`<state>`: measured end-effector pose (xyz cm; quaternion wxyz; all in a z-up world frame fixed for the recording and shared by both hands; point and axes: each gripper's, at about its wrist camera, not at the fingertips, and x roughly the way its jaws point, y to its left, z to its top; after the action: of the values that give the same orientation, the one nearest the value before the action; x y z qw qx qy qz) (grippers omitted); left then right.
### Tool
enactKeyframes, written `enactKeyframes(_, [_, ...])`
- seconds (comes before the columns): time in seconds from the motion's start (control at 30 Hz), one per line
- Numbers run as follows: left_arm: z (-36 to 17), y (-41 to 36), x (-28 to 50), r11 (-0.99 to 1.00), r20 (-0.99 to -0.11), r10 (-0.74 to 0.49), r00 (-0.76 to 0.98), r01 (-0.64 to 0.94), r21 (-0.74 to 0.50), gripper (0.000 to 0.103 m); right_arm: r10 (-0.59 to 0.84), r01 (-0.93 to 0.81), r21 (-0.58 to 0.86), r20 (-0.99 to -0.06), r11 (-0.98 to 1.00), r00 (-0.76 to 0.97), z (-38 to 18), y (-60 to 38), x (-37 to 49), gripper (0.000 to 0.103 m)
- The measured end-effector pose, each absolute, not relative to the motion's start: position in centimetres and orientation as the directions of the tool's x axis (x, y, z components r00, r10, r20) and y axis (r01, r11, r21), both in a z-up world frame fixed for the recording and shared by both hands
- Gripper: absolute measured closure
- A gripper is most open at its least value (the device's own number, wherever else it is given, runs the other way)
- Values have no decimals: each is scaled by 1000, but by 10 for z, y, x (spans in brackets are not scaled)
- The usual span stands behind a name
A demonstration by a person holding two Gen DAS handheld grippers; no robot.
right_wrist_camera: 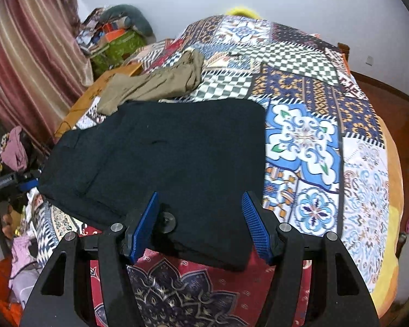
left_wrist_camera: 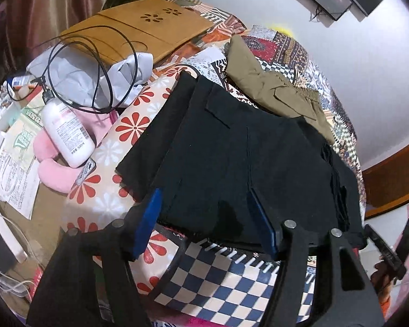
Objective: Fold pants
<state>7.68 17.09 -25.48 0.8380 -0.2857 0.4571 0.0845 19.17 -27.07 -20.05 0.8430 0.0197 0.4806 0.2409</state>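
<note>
The folded black pants [right_wrist_camera: 163, 163] lie at twelve o'clock of the right gripper [right_wrist_camera: 200, 223], whose jaws are spread. The left gripper [left_wrist_camera: 204, 220] also gapes, with the pants at twelve.

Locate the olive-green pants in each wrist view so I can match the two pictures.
Left wrist: olive-green pants lie upper right of centre, beyond the black pants.
Right wrist: olive-green pants lie upper left, behind the black pants.
Shared landmark: the patchwork bedspread under both.
</note>
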Motion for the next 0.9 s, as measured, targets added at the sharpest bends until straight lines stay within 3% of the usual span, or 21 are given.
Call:
enactKeyframes(0.3, [-276, 172, 58, 758, -818, -215, 533, -437, -484, 39, 422, -379, 270, -808, 885, 410, -210, -270, 193, 38])
enactKeyframes(0.67, [-297, 186, 94, 628, -727, -337, 598, -432, -647, 39, 411, -387, 251, -811, 887, 416, -209, -267, 193, 38])
enactKeyframes(0.87, [-297, 181, 112, 663, -745, -300, 595, -432, -612, 39, 414, -387, 255, -811, 886, 414, -211, -266, 192, 37])
enactKeyframes(0.9, [-296, 179, 116, 683, -761, -275, 587, -438, -585, 47, 415, -387, 256, -810, 886, 414, -211, -266, 192, 37])
